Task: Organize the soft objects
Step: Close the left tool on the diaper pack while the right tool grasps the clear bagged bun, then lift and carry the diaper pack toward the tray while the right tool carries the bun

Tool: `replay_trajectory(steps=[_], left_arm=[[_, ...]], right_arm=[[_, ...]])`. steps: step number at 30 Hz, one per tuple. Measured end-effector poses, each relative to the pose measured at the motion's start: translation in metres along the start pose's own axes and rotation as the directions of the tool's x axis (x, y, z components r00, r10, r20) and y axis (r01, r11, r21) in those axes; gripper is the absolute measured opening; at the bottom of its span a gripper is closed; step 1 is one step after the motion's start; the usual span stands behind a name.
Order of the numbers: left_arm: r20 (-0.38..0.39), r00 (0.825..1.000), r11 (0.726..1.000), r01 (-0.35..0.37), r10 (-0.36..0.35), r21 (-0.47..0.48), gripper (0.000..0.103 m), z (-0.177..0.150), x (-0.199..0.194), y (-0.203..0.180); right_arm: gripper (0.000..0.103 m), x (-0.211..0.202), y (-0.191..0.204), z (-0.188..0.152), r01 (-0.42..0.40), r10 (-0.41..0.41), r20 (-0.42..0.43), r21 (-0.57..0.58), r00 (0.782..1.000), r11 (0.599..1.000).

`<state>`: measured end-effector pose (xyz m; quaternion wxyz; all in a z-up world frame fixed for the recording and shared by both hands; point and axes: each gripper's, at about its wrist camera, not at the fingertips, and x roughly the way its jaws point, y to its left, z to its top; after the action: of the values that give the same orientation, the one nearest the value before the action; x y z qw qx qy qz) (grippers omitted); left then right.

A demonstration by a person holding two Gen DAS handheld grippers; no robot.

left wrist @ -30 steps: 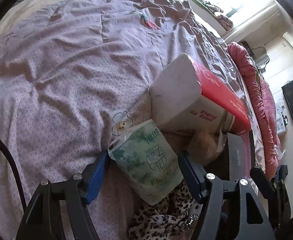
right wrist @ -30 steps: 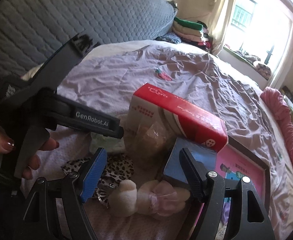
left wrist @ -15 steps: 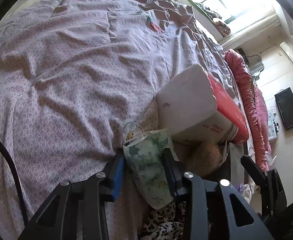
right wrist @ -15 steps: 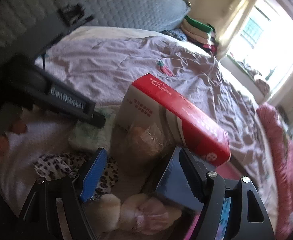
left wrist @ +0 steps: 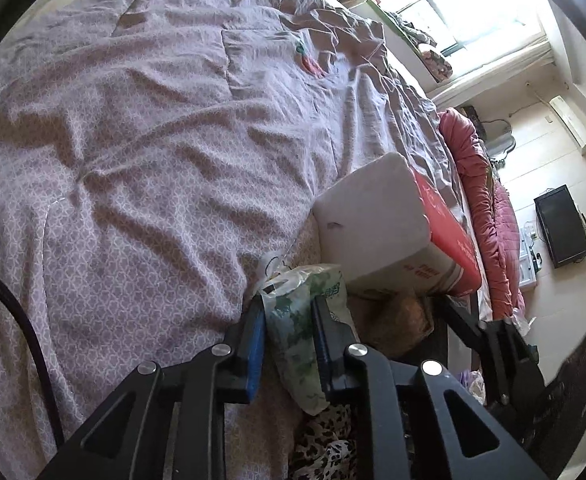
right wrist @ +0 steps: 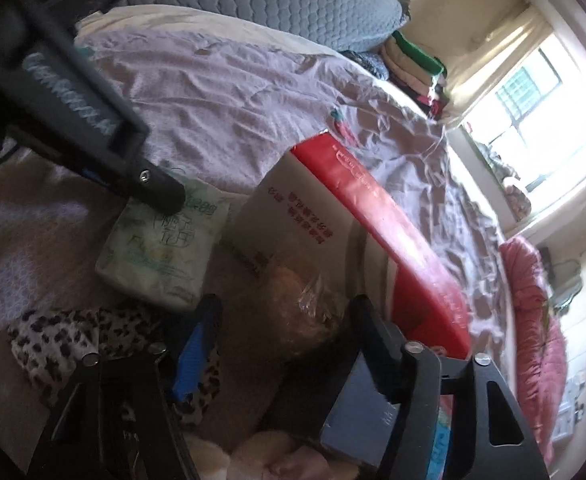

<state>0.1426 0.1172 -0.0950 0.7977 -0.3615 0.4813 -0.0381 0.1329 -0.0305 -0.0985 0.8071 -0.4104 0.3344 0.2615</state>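
A green-and-white soft tissue pack [left wrist: 297, 320] lies on the mauve quilt [left wrist: 153, 160]. My left gripper [left wrist: 289, 320] has both pads pressing its sides, jaws still closing; in the right wrist view the left gripper's fingers [right wrist: 153, 188] lie over the tissue pack [right wrist: 161, 248]. My right gripper [right wrist: 285, 300] hangs over a brownish soft thing in clear wrap [right wrist: 305, 308]. That thing sits between the closing jaws, and the blue pad [right wrist: 197, 344] stands clear of it. A leopard-print cloth [right wrist: 73, 340] lies at the lower left. A cream and pink plush [right wrist: 253, 456] shows at the bottom edge.
A red-and-white tissue box [right wrist: 333, 240] leans right behind the wrapped thing and beside the pack. A blue box [right wrist: 373, 412] lies under the right finger. A pink blanket [left wrist: 485, 216] runs along the bed's edge. The grey headboard [right wrist: 293, 0] and folded clothes [right wrist: 413, 64] stand beyond.
The left jaws have come together onto the tissue pack, squeezing it narrow. The right gripper has sunk and rolled toward the wrapped brown thing, its jaws a little narrower.
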Motion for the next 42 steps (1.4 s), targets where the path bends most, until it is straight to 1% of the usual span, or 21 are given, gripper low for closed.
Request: replay_trajectory(steps=[1,2,4,6,7,8,10,13,16,19,20,22,25,26,27,31,33,35,37,40,42], left_arm=[[-0.001,1.000,1.000,0.002,-0.002,0.001,0.023,0.001,0.000,0.000],[-0.002,1.000,1.000,0.003,-0.003,0.002,0.023,0.001,0.000,0.001],[-0.002,1.000,1.000,0.003,-0.003,0.004,0.022,0.001,0.000,0.001],[0.000,1.000,1.000,0.007,-0.007,0.006,0.021,0.000,-0.001,0.002],[-0.001,1.000,1.000,0.011,-0.011,0.011,0.021,0.000,-0.001,0.001],[0.000,1.000,1.000,0.014,-0.014,0.015,0.020,0.000,-0.002,0.000],[0.001,1.000,1.000,0.014,-0.015,0.024,0.019,-0.001,-0.002,-0.003],[0.010,1.000,0.999,0.018,-0.018,0.036,0.018,-0.001,-0.004,-0.005],[0.027,0.999,0.999,0.032,-0.033,0.041,0.018,-0.002,-0.010,-0.007],[0.046,0.999,0.998,0.027,-0.029,0.059,0.018,-0.002,-0.017,-0.010],[0.050,0.998,0.998,0.024,-0.028,0.064,0.018,-0.002,-0.019,-0.012],[0.055,0.998,0.997,0.022,-0.026,0.075,0.018,-0.003,-0.022,-0.014],[0.058,0.998,0.996,0.006,-0.011,0.088,0.018,-0.005,-0.024,-0.016],[0.057,0.998,0.996,0.005,-0.010,0.086,0.018,-0.006,-0.024,-0.015],[0.054,0.998,0.997,0.006,-0.010,0.083,0.018,-0.007,-0.024,-0.014],[0.049,0.999,0.997,-0.004,0.000,0.073,0.018,-0.008,-0.023,-0.010],[0.049,0.999,0.998,-0.006,0.002,0.065,0.018,-0.008,-0.023,-0.007],[0.045,0.999,0.998,-0.010,0.007,0.065,0.018,-0.007,-0.022,-0.005],[0.043,0.999,0.998,-0.007,0.004,0.057,0.018,-0.007,-0.021,-0.002],[0.041,0.999,0.999,-0.005,0.003,0.052,0.018,-0.007,-0.021,0.000],[0.040,0.999,0.999,-0.002,0.000,0.051,0.018,-0.007,-0.021,0.001]], right_arm=[[0.064,0.002,0.000,0.001,-0.009,0.009,0.002,0.009,1.000,1.000],[0.057,0.004,-0.001,0.002,-0.024,0.024,0.004,0.022,1.000,0.999],[0.055,0.006,-0.002,0.004,-0.043,0.043,-0.004,0.047,0.999,0.998],[0.054,0.005,-0.004,0.004,-0.055,0.055,0.005,0.074,0.998,0.996],[0.051,0.002,-0.006,0.003,-0.061,0.060,0.013,0.091,0.998,0.994],[0.045,-0.003,-0.007,0.000,-0.074,0.072,0.028,0.114,0.997,0.991],[0.043,-0.012,-0.015,-0.002,-0.118,0.109,0.063,0.173,0.992,0.978],[0.041,-0.020,-0.024,-0.006,-0.180,0.162,0.091,0.246,0.983,0.952],[0.038,-0.028,-0.033,-0.012,-0.219,0.189,0.127,0.301,0.974,0.928],[0.034,-0.040,-0.040,-0.017,-0.267,0.218,0.176,0.345,0.960,0.900],[0.032,-0.044,-0.041,-0.018,-0.282,0.228,0.185,0.354,0.956,0.892],[0.025,-0.052,-0.043,-0.020,-0.306,0.242,0.210,0.363,0.947,0.880],[0.025,-0.055,-0.042,-0.020,-0.331,0.262,0.223,0.372,0.939,0.867],[0.025,-0.054,-0.040,-0.020,-0.323,0.260,0.211,0.365,0.942,0.873],[0.025,-0.054,-0.038,-0.019,-0.301,0.242,0.203,0.349,0.949,0.887],[0.036,-0.050,-0.034,-0.017,-0.290,0.241,0.184,0.317,0.953,0.903],[0.037,-0.047,-0.032,-0.016,-0.278,0.235,0.173,0.293,0.956,0.915],[0.045,-0.043,-0.028,-0.013,-0.249,0.216,0.147,0.261,0.965,0.933],[0.050,-0.037,-0.022,-0.009,-0.213,0.190,0.118,0.224,0.975,0.951],[0.055,-0.028,-0.012,-0.003,-0.166,0.153,0.087,0.168,0.984,0.972],[0.057,-0.021,-0.006,0.001,-0.124,0.117,0.058,0.138,0.991,0.983]])
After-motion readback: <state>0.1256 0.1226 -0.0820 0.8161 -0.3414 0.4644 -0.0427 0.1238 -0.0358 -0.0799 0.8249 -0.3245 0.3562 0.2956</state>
